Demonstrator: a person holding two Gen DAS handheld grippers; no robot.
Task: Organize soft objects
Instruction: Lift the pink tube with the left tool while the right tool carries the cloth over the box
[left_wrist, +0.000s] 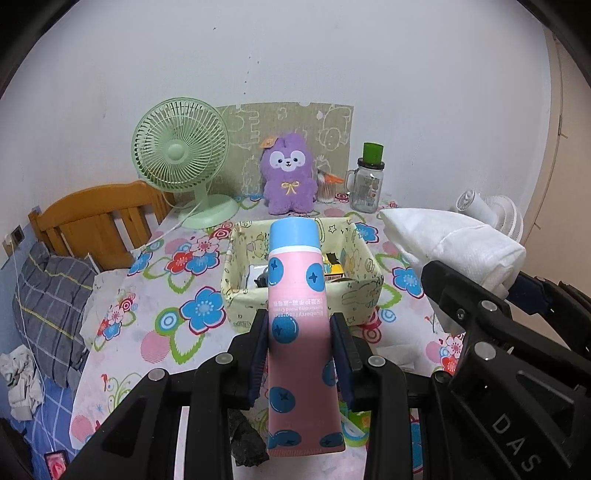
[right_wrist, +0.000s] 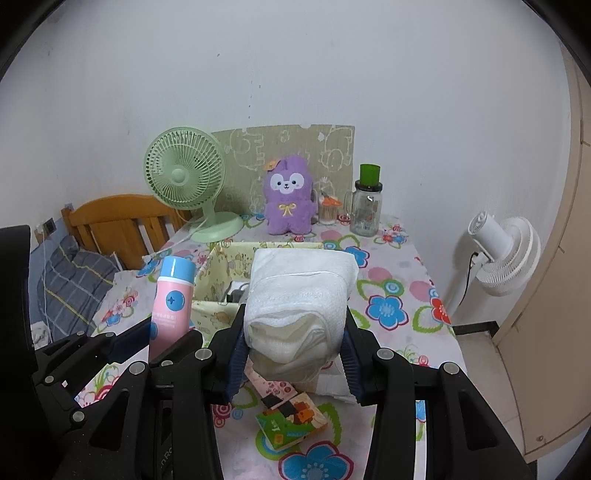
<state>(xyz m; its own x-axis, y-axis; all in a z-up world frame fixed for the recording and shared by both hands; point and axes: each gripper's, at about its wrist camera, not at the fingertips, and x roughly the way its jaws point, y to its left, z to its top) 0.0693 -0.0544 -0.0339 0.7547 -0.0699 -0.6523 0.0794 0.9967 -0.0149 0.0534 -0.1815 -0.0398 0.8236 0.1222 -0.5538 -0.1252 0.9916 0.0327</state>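
Observation:
My left gripper (left_wrist: 301, 350) is shut on a pink hand-cream tube (left_wrist: 297, 317) with blue dots and a blue cap, held above the table. In the right wrist view the same tube (right_wrist: 171, 295) rises at the left. The right gripper (right_wrist: 293, 345) is shut on a folded white cloth (right_wrist: 299, 302), which the left wrist view shows as a white bundle (left_wrist: 454, 243) at the right. Just beyond both grippers stands an open yellow patterned fabric box (left_wrist: 369, 291), also visible behind the cloth (right_wrist: 212, 266); small dark items lie inside it.
A purple plush toy (right_wrist: 290, 201), green desk fan (right_wrist: 184, 177), glass jar with green lid (right_wrist: 365, 206) and a cotton-swab holder (right_wrist: 328, 212) line the back of the floral table (right_wrist: 399, 288). A small packet (right_wrist: 291, 421) lies below the cloth. A white fan (right_wrist: 506, 254) stands at the right, a bed (left_wrist: 55, 291) at the left.

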